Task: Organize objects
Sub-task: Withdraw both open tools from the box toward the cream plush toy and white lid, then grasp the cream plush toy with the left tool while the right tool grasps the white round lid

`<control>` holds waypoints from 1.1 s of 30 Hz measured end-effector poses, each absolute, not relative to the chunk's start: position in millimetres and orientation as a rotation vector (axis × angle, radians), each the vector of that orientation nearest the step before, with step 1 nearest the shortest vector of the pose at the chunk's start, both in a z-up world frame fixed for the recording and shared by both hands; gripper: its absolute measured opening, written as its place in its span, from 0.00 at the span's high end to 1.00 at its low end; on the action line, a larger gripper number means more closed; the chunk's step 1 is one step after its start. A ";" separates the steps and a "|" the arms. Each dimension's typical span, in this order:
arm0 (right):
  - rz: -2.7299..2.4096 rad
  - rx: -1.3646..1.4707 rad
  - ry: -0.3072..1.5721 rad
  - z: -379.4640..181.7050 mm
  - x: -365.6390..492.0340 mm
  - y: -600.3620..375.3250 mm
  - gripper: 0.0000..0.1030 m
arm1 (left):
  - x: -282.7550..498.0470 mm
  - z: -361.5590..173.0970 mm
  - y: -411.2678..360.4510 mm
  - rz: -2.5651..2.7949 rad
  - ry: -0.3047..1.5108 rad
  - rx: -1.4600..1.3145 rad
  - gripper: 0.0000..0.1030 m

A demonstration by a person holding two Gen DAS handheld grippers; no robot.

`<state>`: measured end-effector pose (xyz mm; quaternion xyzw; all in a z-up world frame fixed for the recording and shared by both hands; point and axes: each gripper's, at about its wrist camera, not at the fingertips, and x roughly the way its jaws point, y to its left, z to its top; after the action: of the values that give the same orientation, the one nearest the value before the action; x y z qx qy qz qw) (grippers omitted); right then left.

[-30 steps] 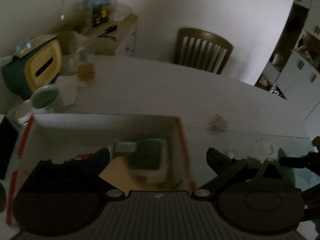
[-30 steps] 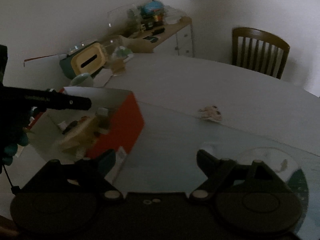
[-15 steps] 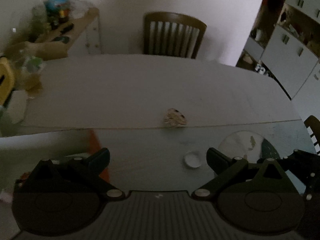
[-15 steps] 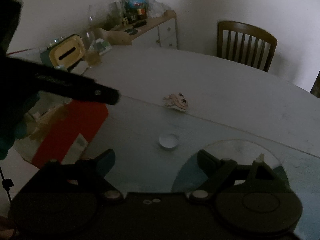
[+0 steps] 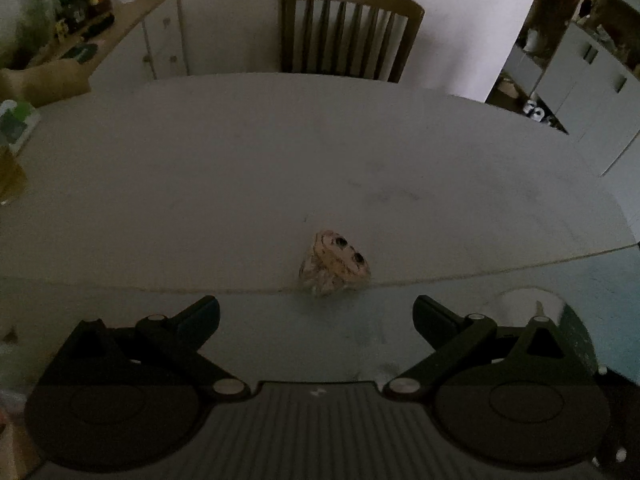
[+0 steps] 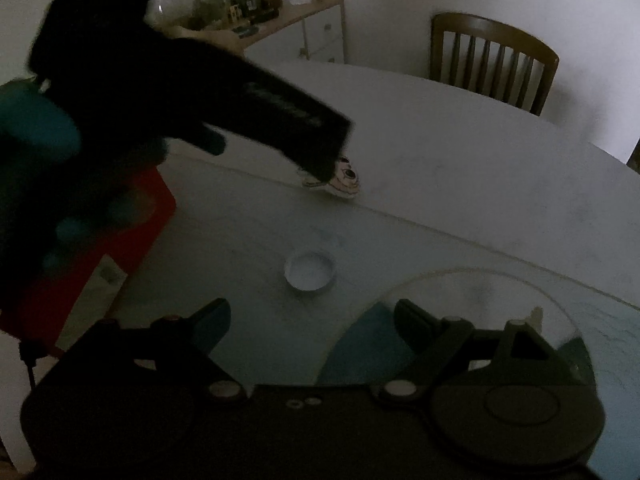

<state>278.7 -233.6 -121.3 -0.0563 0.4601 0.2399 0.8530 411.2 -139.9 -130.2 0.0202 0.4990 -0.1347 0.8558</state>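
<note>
A small patterned soft toy with two black eyes [image 5: 334, 264] lies on the white table [image 5: 280, 152]. My left gripper [image 5: 316, 308] stands open just short of the toy, nothing between its fingers. From the right wrist view the left gripper [image 6: 324, 162] is a dark blurred shape whose tip reaches the toy [image 6: 347, 181]. A small white round cap [image 6: 310, 276] lies on the glass-covered part of the table, just ahead of my open right gripper [image 6: 312, 312]. The red box [image 6: 132, 236] stands at the left, partly hidden by the left gripper.
A clear round disc [image 6: 480, 300] lies on the table to the right of the cap, under my right finger. A wooden chair [image 5: 348, 28] stands at the far side. A cluttered sideboard [image 6: 292, 20] fills the back-left corner. A teal-gloved hand [image 6: 36, 132] holds the left gripper.
My left gripper swung right, from over the open red box to the soft toy. My right gripper sank and turned toward the white cap, which came into view.
</note>
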 end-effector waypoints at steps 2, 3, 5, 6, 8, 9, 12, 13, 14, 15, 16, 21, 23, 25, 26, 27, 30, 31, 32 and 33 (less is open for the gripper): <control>0.507 -0.125 0.971 -126.7 284.2 -229.3 0.14 | 421.2 -137.2 -144.3 -0.288 1.060 0.042 0.00; 0.507 -0.128 0.973 -129.5 286.6 -227.1 0.14 | 425.5 -140.4 -145.7 -0.296 1.067 0.038 0.00; 0.507 -0.129 0.984 -135.6 291.9 -222.7 0.14 | 433.5 -147.6 -148.1 -0.303 1.085 0.030 0.00; 0.509 -0.128 0.988 -138.3 293.9 -221.1 0.14 | 436.7 -151.7 -149.2 -0.304 1.092 0.030 0.00; 0.509 -0.137 0.993 -143.8 296.8 -216.3 0.14 | 441.4 -159.1 -152.3 -0.302 1.099 0.037 0.00; 0.511 -0.144 0.992 -145.8 298.0 -213.7 0.14 | 443.2 -162.4 -153.4 -0.306 1.101 0.039 0.00; 0.502 -0.164 0.992 -152.6 302.3 -206.2 0.15 | 447.0 -170.7 -155.3 -0.318 1.112 0.048 0.00; 0.496 -0.163 0.995 -154.8 304.4 -204.0 0.15 | 447.2 -173.1 -155.9 -0.316 1.112 0.052 0.00; 0.491 -0.159 0.996 -157.1 306.0 -203.4 0.15 | 447.9 -174.8 -156.6 -0.313 1.109 0.061 0.00; 0.486 -0.153 0.998 -158.8 307.4 -202.2 0.16 | 448.4 -175.9 -157.6 -0.312 1.104 0.066 0.00; 0.484 -0.148 1.001 -160.6 308.7 -200.9 0.16 | 448.9 -176.1 -158.1 -0.312 1.099 0.070 0.00; 0.477 -0.177 0.992 -165.6 310.6 -194.6 0.16 | 442.5 -180.8 -166.6 -0.322 1.087 0.115 0.00; 0.473 -0.177 0.992 -166.7 312.6 -193.4 0.17 | 439.6 -186.1 -167.2 -0.327 1.076 0.143 0.02; 0.475 -0.179 0.995 -167.6 313.9 -192.0 0.19 | 437.7 -190.7 -167.2 -0.329 1.071 0.157 0.06; 0.476 -0.183 0.994 -168.2 313.9 -191.3 0.24 | 437.0 -192.4 -166.9 -0.331 1.069 0.159 0.09; 0.476 -0.186 0.998 -169.3 314.3 -190.8 0.32 | 436.3 -193.2 -166.2 -0.326 1.061 0.162 0.11; 0.466 -0.198 0.990 -169.9 314.8 -190.2 0.35 | 431.4 -192.7 -164.3 -0.320 1.035 0.176 0.22; 0.466 -0.197 0.989 -169.8 314.8 -190.5 0.37 | 429.6 -192.0 -164.7 -0.323 1.026 0.185 0.31; 0.462 -0.199 0.987 -169.5 314.5 -191.2 0.42 | 428.8 -190.8 -165.4 -0.327 1.017 0.194 0.42; 0.456 -0.206 0.985 -169.7 313.8 -191.2 0.45 | 429.2 -189.0 -166.0 -0.334 1.011 0.196 0.47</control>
<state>313.8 -191.2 -169.7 -0.0977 0.4677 0.2167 0.8513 429.2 -166.0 -189.0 0.0932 0.4813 -0.1588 0.8570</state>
